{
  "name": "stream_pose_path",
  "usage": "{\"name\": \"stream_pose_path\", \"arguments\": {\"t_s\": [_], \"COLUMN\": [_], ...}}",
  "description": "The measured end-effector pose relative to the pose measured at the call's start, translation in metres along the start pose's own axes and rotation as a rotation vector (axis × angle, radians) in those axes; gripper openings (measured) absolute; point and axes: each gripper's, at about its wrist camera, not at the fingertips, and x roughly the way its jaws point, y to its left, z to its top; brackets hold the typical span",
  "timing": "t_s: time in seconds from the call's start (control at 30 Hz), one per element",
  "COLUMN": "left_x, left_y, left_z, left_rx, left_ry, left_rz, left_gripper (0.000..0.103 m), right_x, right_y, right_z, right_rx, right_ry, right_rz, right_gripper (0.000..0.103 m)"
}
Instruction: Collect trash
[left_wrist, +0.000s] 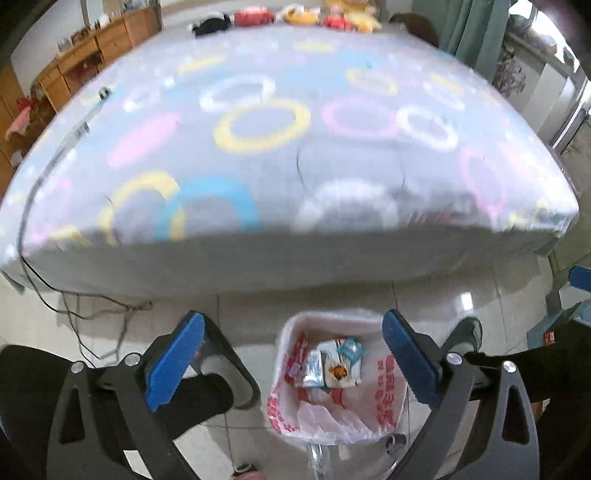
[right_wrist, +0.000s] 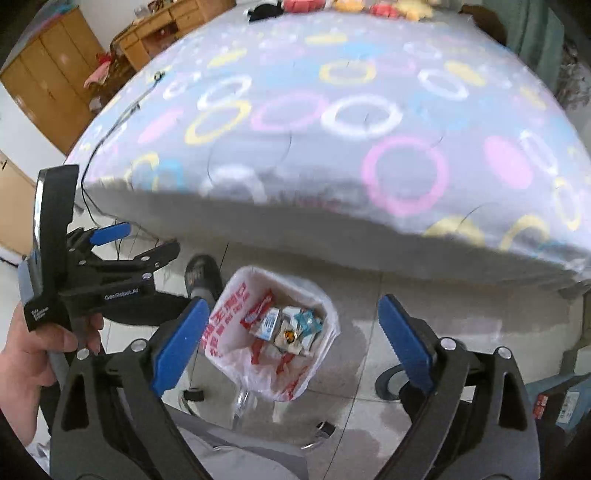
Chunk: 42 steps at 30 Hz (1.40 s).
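Since the left gripper (left_wrist: 291, 362) and the right gripper (right_wrist: 291, 341) both hang wide open and empty over the trash bag (right_wrist: 229, 321) on the floor by the bed's (right_wrist: 332, 155) near edge — wrappers (right_wrist: 288, 326) inside — a careless bump could tip it over.

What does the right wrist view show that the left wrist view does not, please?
Only the right wrist view shows the left gripper from outside, with the hand holding it. Only the left wrist view shows a dark trouser leg and grey shoe between its blue pads. Both show the white plastic-lined bin holding small wrappers, and the ring-patterned bed.
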Motion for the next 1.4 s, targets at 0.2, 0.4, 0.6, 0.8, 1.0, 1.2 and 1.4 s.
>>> {"name": "stream_pose_path", "arguments": {"t_s": [0.2,0.4,0.6,0.8,1.0,1.2,1.4], "left_x": [-0.067,-0.126,-0.179,-0.206,-0.212,-0.212,-0.211], "left_y": [0.006,0.006,0.01,0.019,0.02,0.019,0.02], "left_z": [0.019,0.04,0.051,0.052,0.048,0.046,0.044], "left_rx": [-0.015,-0.01,-0.02,-0.064,-0.071,-0.076,-0.075], "left_ry": [-0.142,-0.275,-0.372,-0.406,-0.417,-0.408,-0.403], "left_rz": [0.039,0.067,0.078,0.099,0.102,0.102,0.108], "left_gripper": [0.095,0.095,0.095,0.095,0.095,0.095,0.095], "right_x": [-0.063,-0.113,-0.156,-0.186,-0.193,-0.193,-0.191], "right_y": [0.012,0.024,0.031,0.047,0.054,0.053,0.058], "right_z": [0.018,0.03,0.041,0.042,0.037,0.036,0.036], "right_rx": [0.014,0.048,0.067,0.043,0.024,0.024,0.013], "right_ry": [-0.127,-0.297,-0.414,-0.506,-0.526,-0.525,-0.516], "right_rz": [-0.042,-0.08,-0.134,-0.179,-0.179,-0.176,-0.174], "right_gripper": [0.096,0.096,0.096,0.096,0.096,0.096,0.096]}}
